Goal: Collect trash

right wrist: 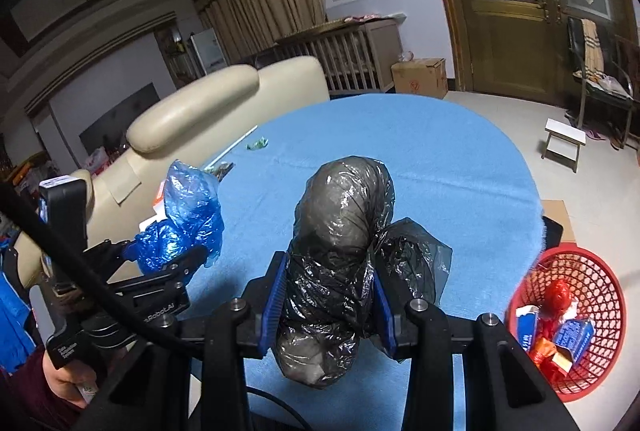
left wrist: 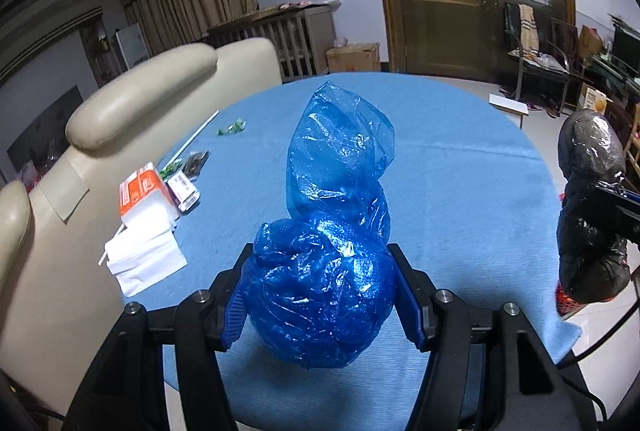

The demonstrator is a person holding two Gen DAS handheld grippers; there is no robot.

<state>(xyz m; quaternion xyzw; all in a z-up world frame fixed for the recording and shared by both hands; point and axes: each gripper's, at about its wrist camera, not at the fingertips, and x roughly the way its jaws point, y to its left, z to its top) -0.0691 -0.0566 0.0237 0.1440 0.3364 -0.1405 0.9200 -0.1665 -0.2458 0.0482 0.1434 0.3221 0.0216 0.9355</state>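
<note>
While both bundles hang above the blue table [left wrist: 460,171], left gripper [left wrist: 322,291] pinches the blue bag [left wrist: 332,231]; right gripper [right wrist: 328,305] pinches the black bag [right wrist: 340,231]. Slippery film (loosely bunched) could slide free before reaching the red basket [right wrist: 600,283].

Crinkled plastic bag [left wrist: 324,287]: we see translucent blue.
Knotted film bag [right wrist: 336,271]: we see glossy grey-black.
Round mesh basket [right wrist: 600,291]: we see red lattice.
Flat tablecloth [left wrist: 460,171]: we see plain light blue.
</note>
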